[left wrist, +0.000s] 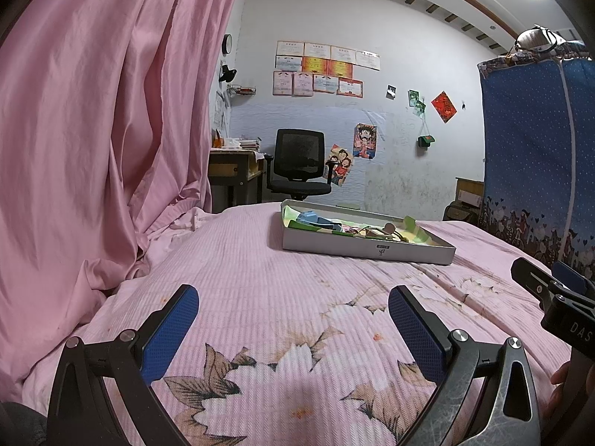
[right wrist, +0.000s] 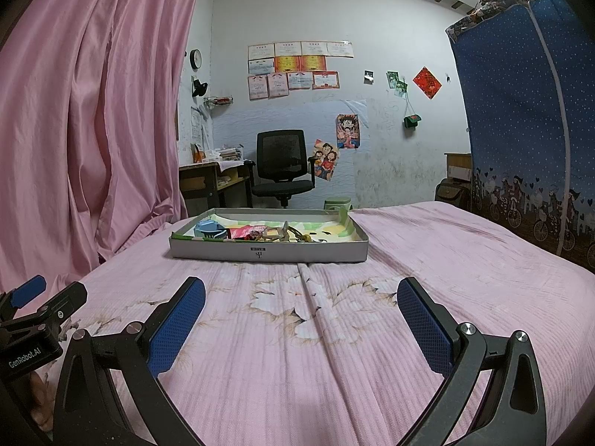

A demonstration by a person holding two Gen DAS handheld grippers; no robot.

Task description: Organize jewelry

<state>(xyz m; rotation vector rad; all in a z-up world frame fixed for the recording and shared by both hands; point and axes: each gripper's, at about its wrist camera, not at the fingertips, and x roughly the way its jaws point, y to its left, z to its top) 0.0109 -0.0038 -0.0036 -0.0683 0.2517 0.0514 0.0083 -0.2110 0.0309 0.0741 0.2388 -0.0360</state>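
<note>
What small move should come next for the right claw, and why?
Probably bring the right claw forward toward the grey tray. It is open and empty above the pink bedcover, and the jewelry lies in the tray, beyond its fingers.

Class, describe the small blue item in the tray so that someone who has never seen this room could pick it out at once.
Find the pink floral bedspread; on it lies a shallow grey cardboard tray. At the tray's left end sits the blue bucket-shaped item. It is the only blue piece there; its neighbours are a pink-red item and tan cords.
</note>
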